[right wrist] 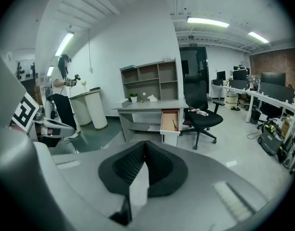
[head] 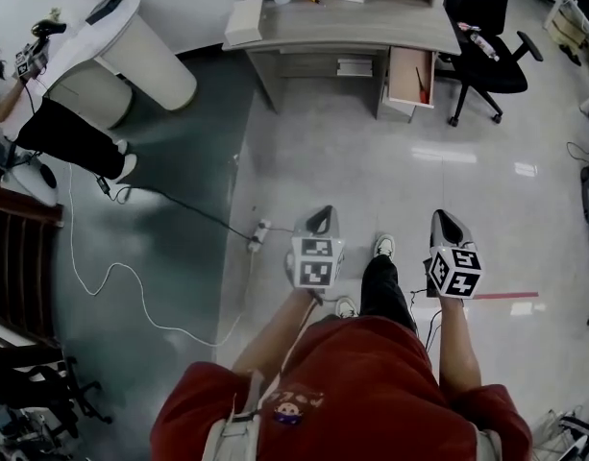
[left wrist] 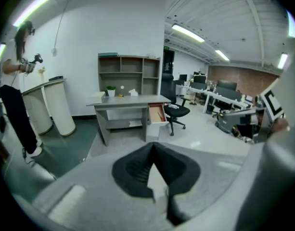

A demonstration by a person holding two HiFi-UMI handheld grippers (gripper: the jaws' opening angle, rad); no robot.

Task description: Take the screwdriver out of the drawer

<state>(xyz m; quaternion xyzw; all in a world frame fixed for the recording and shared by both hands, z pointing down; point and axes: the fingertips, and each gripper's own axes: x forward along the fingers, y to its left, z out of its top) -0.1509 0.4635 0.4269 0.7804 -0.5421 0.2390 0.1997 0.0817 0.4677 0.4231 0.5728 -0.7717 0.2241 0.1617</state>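
Observation:
A grey desk (head: 342,29) stands far ahead across the floor, and its wooden drawer (head: 409,73) is pulled out at the right end. Inside the drawer lies a thin red screwdriver (head: 422,86). The drawer (right wrist: 170,121) and screwdriver (right wrist: 174,123) show small in the right gripper view; the left gripper view shows the drawer (left wrist: 157,114) too. My left gripper (head: 323,211) (left wrist: 153,144) and right gripper (head: 446,216) (right wrist: 146,142) are held side by side over the floor, well short of the desk. Both are shut with nothing between their pads.
A black office chair (head: 481,36) stands right of the drawer. A white rounded counter (head: 131,56) and a person (head: 63,133) are at the left. A white cable and power strip (head: 258,233) lie on the floor ahead. Desks and equipment (right wrist: 277,124) line the right.

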